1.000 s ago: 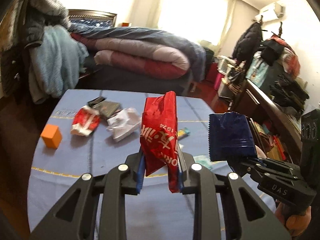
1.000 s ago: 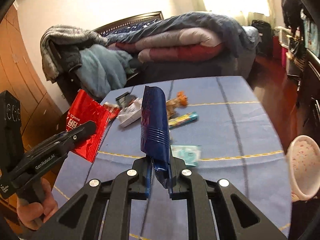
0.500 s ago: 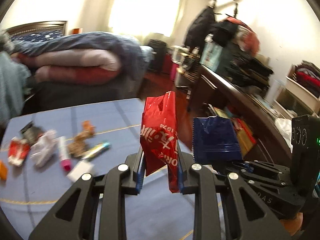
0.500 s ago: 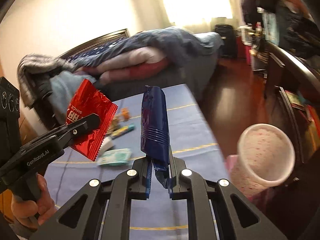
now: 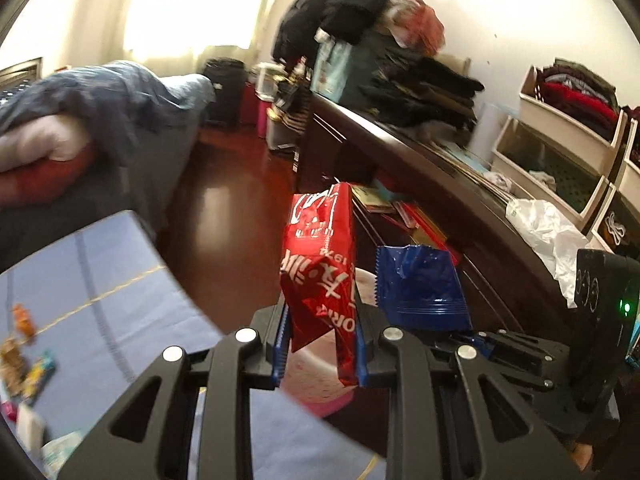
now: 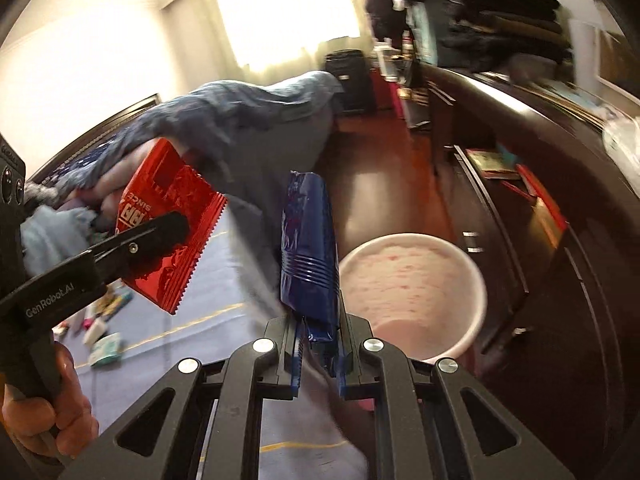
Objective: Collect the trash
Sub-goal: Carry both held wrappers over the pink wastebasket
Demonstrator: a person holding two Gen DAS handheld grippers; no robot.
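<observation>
L gripper (image 5: pixel 320 344) clamped on red wrapper (image 5: pixel 320 276), R gripper (image 6: pixel 318 356) clamped on blue wrapper (image 6: pixel 308 256), both held upright over/near pink bin (image 6: pixel 416 292) just off blue table (image 5: pixel 100 296) edge.

"GenRobot.AI" is showing in pale letters along the black arm of the left gripper (image 6: pixel 160 236), seen from the right wrist. The red wrapper (image 6: pixel 168 220) it is pinching is displaying "SINCE" above larger, partly hidden white letters. From the left wrist, the same red wrapper (image 5: pixel 320 272) is showing white Chinese characters that cannot be made out, the digits "197" upside down, and the letters "OR" near its lower edge.
</observation>
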